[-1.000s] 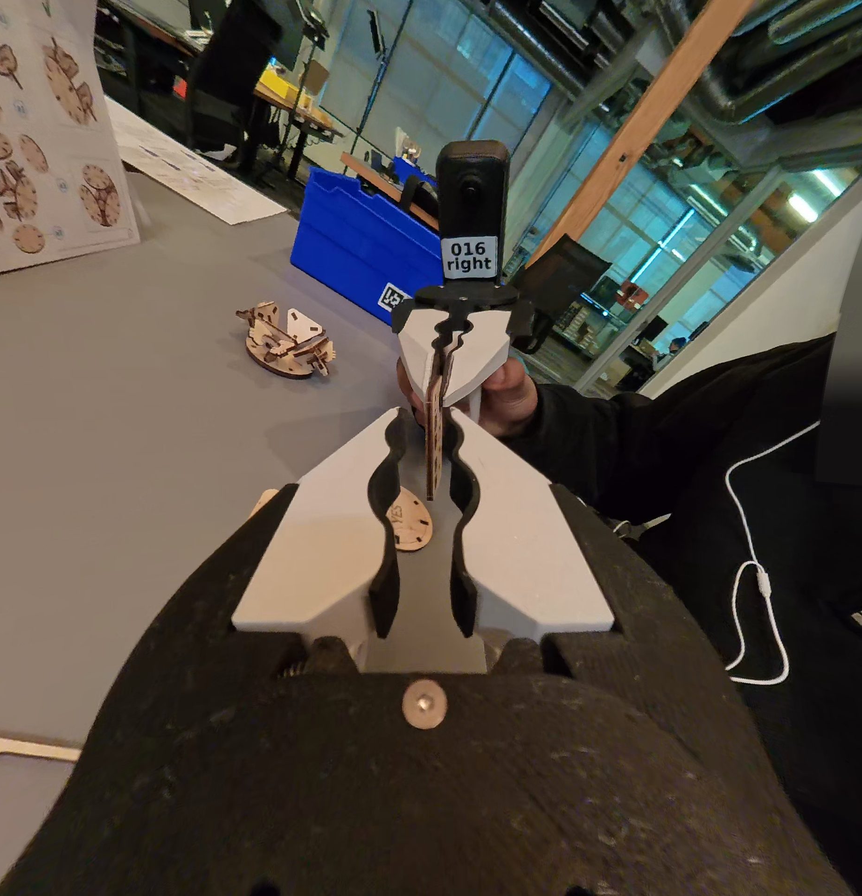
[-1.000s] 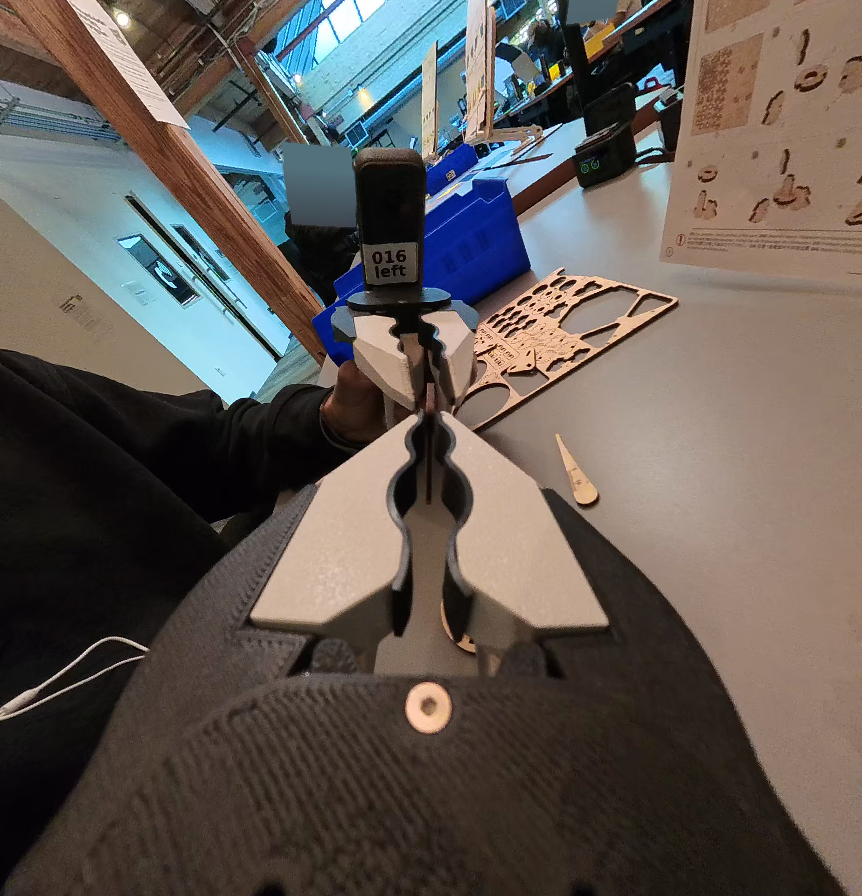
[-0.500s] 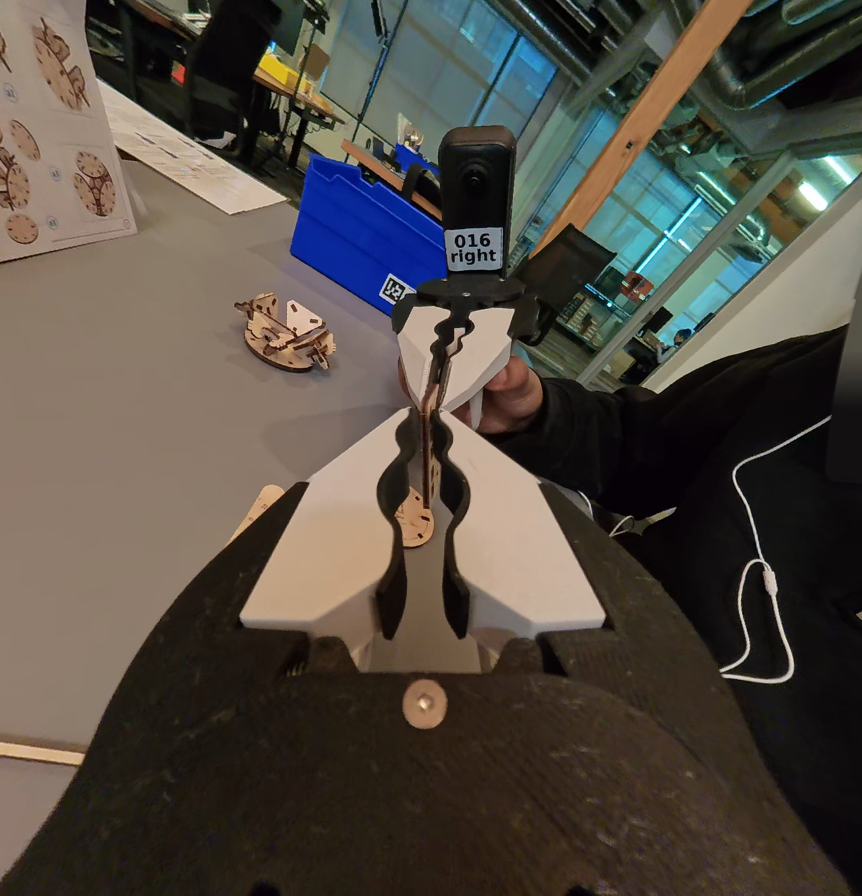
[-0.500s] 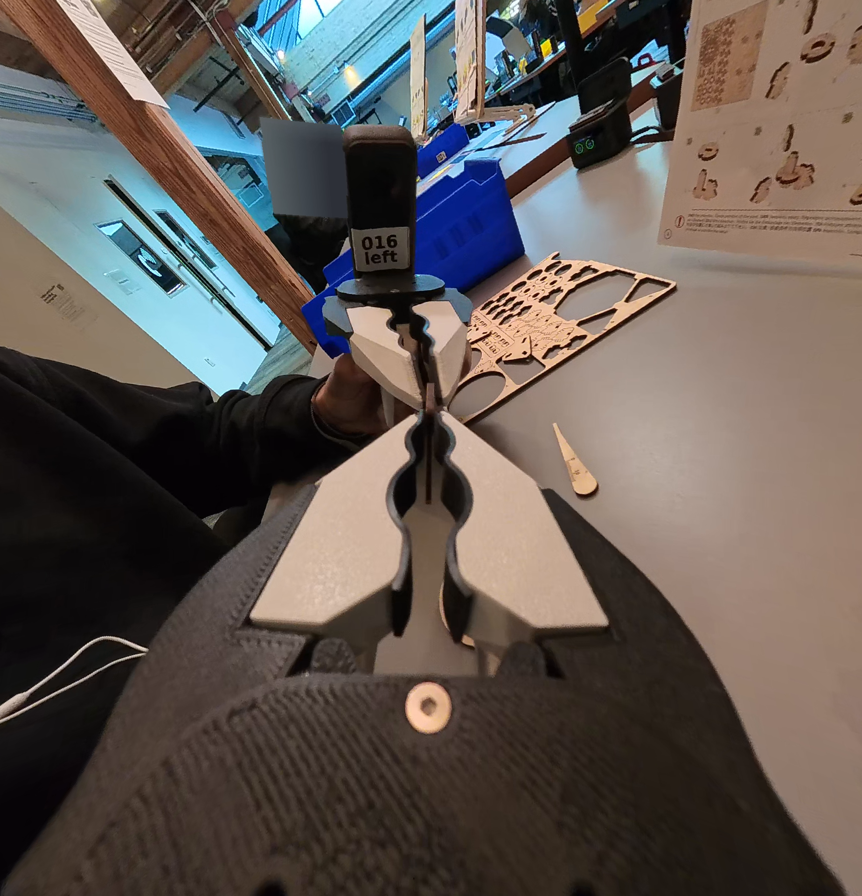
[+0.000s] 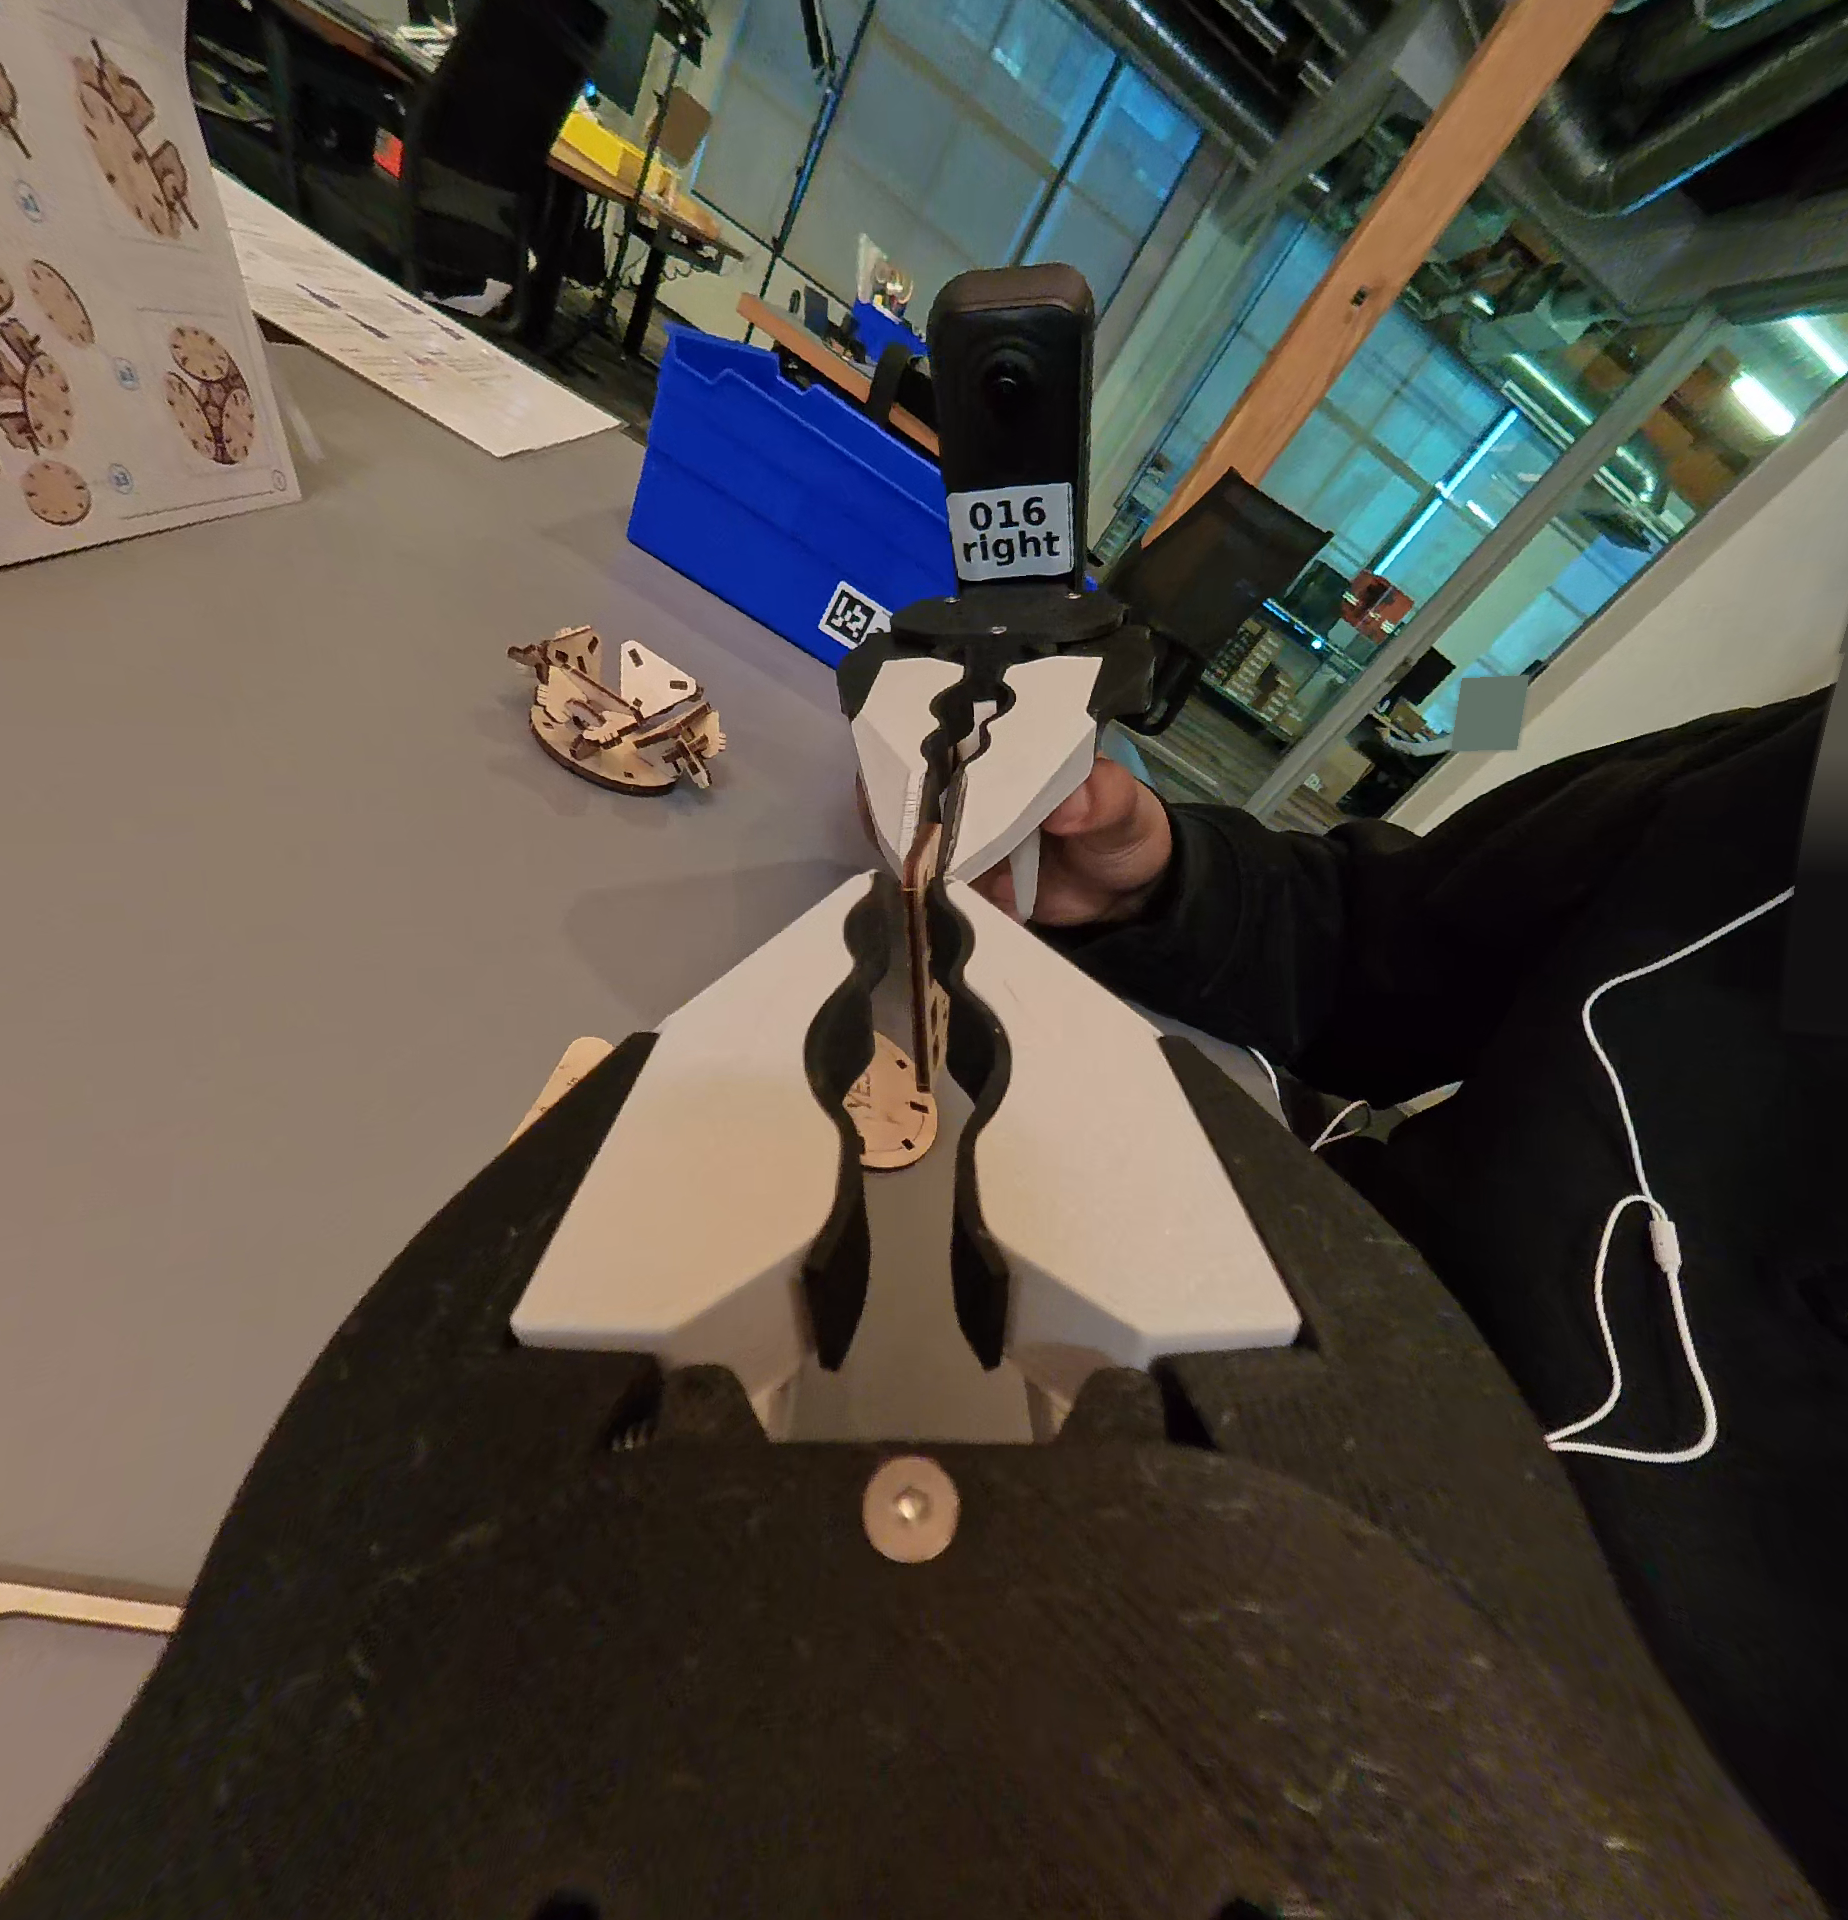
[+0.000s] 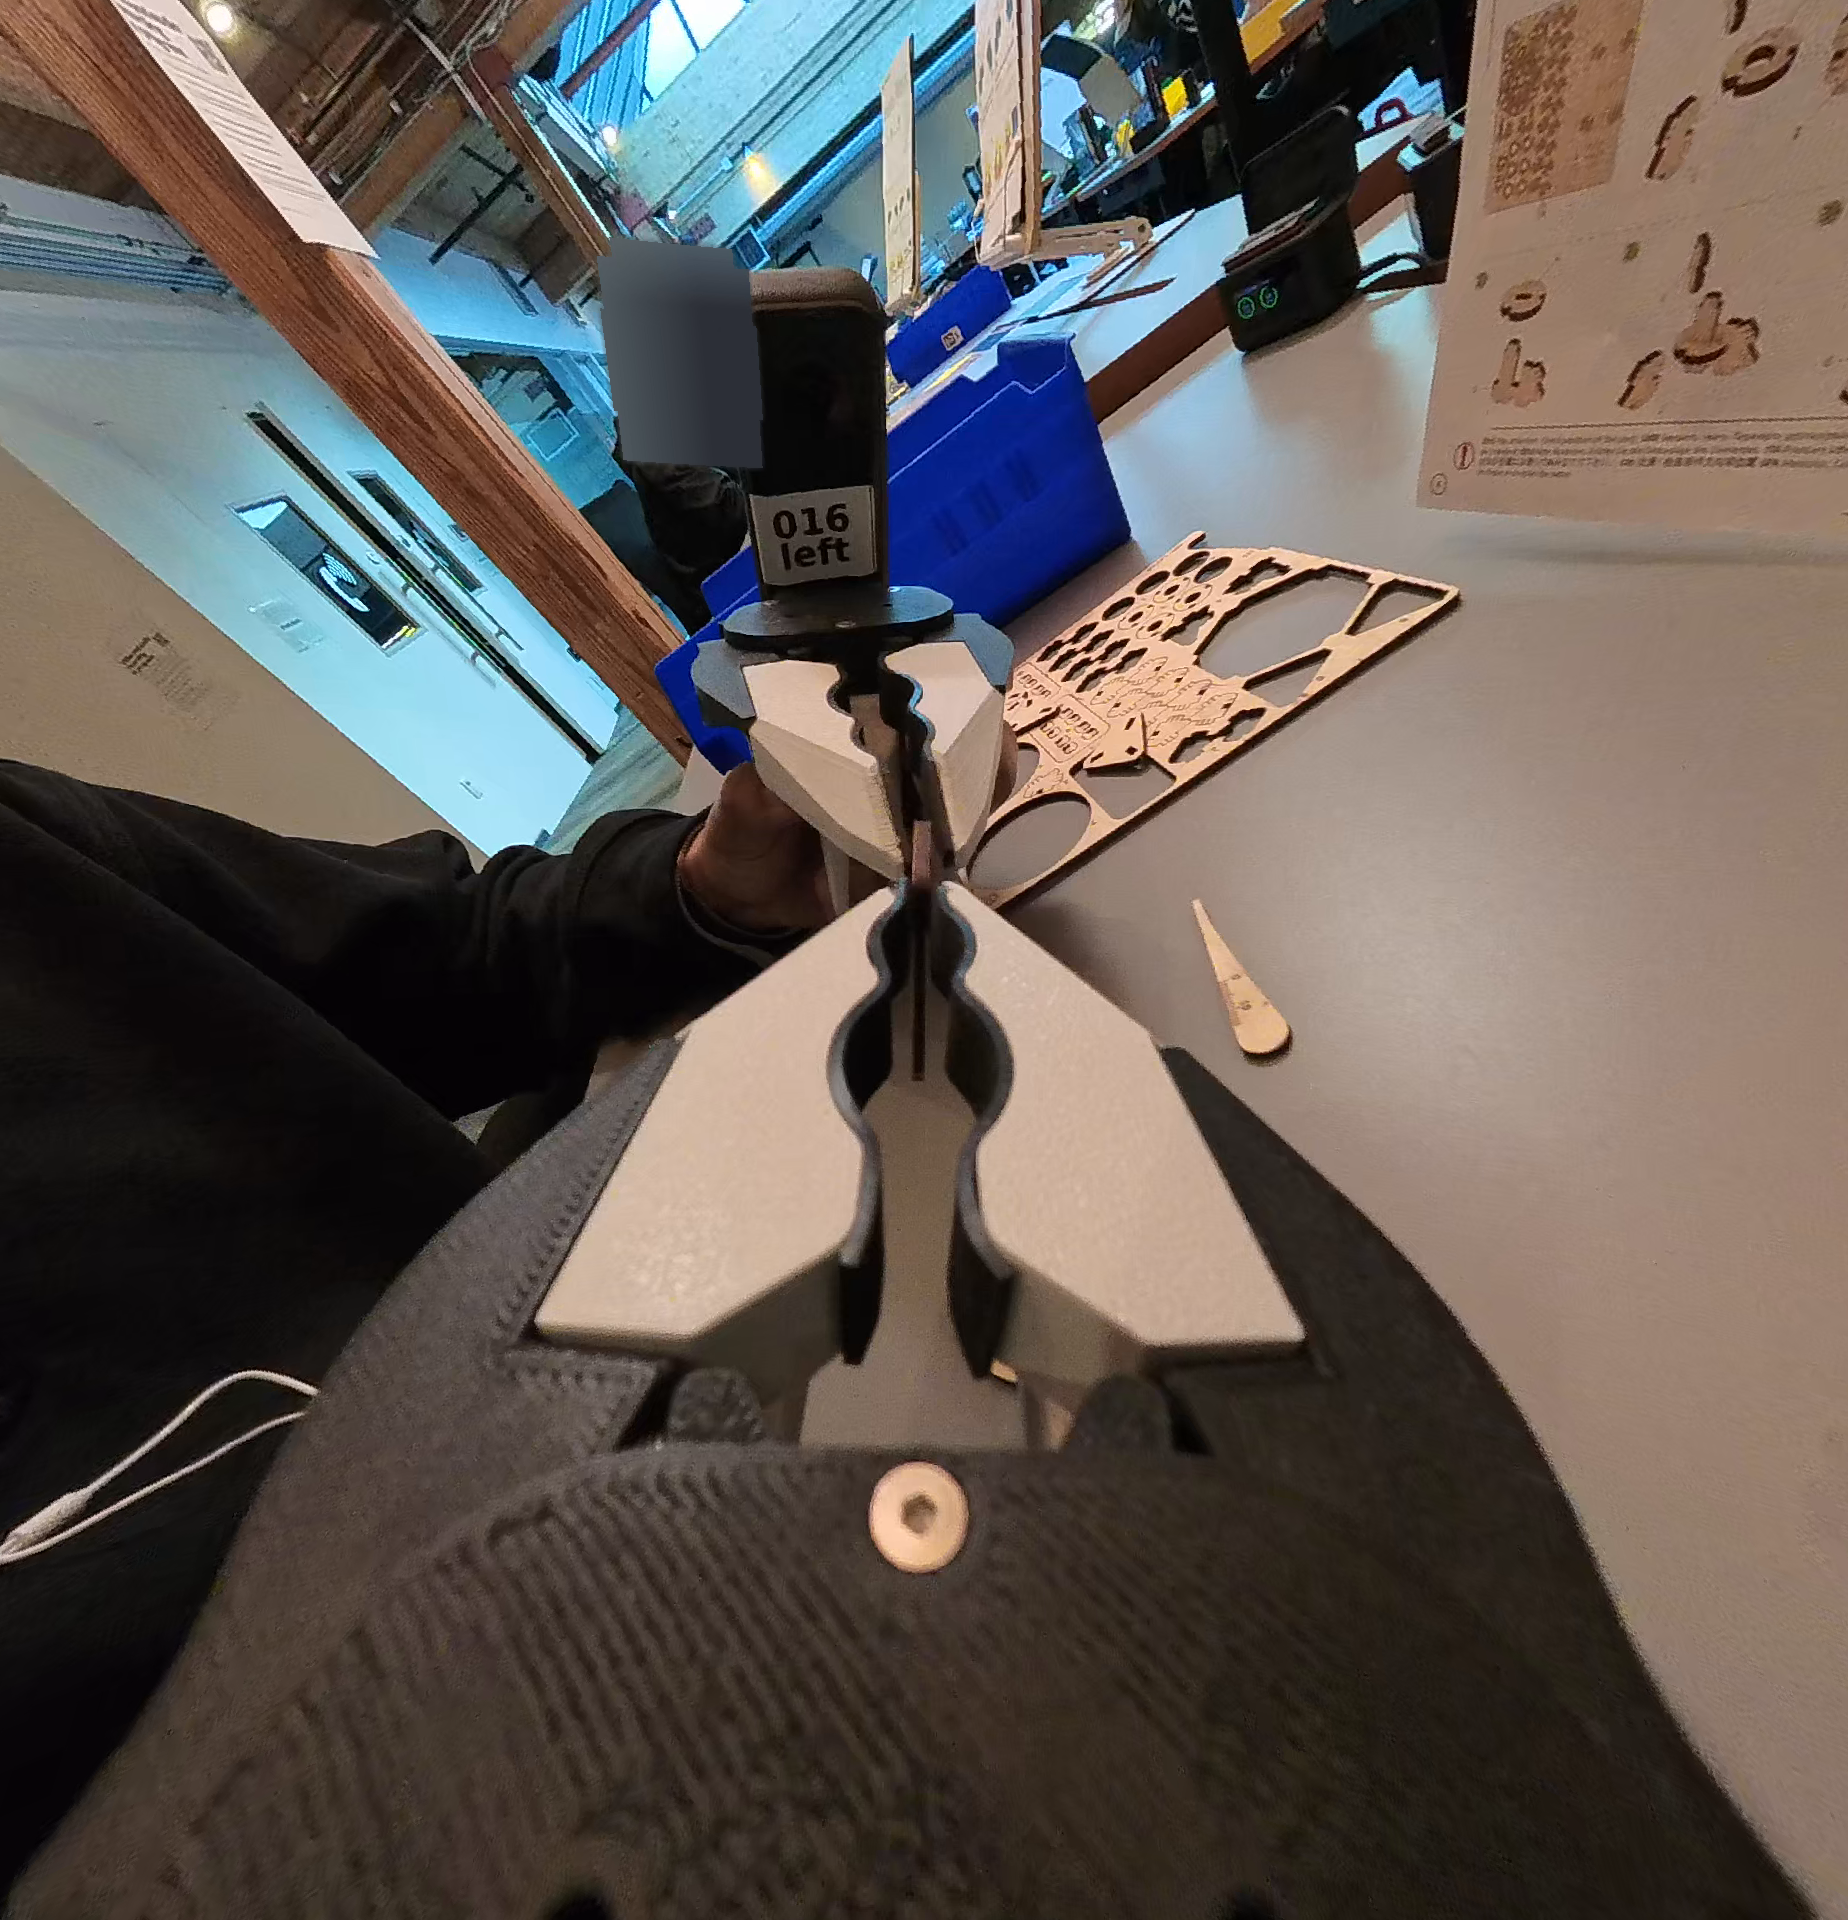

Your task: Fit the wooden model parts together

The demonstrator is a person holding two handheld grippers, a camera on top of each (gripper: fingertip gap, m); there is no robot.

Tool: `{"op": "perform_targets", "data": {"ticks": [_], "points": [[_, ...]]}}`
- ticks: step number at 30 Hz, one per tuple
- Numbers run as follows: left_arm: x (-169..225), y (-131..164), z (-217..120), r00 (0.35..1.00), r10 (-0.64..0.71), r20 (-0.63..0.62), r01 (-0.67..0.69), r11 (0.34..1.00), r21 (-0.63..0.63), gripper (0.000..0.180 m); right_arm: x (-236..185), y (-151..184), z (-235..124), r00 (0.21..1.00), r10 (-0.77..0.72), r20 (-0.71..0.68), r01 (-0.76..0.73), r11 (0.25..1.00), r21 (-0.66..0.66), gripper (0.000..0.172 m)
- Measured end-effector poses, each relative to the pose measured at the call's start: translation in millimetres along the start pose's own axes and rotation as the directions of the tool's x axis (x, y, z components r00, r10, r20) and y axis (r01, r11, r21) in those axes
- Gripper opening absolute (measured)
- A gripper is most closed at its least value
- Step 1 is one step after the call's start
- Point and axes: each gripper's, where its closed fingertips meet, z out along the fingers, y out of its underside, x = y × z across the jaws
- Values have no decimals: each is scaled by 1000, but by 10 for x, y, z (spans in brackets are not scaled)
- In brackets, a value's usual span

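left gripper [image 5: 915, 883] newly closed (one wooden piece [image 5: 925, 997])

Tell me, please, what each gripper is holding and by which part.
Both grip one thin wooden piece, held edge-on between them. The left gripper pinches one end at its fingertips; the right gripper pinches the opposite end.

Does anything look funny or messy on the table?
Nothing looks broken or spilled. Both tongs, left and right, pinch one thin wooden piece held on edge between them above the grey table. A loose wooden stick lies beside the punched-out wooden sheet, which seems ordinary here.
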Motion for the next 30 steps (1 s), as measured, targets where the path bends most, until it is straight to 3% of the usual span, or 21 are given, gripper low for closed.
{"op": "perform_targets", "data": {"ticks": [30], "points": [[34,-5,4,1000,30,-6,-30,1000,-8,1,-31,10,10,999,31,27,-31,1000,-1,0]]}}
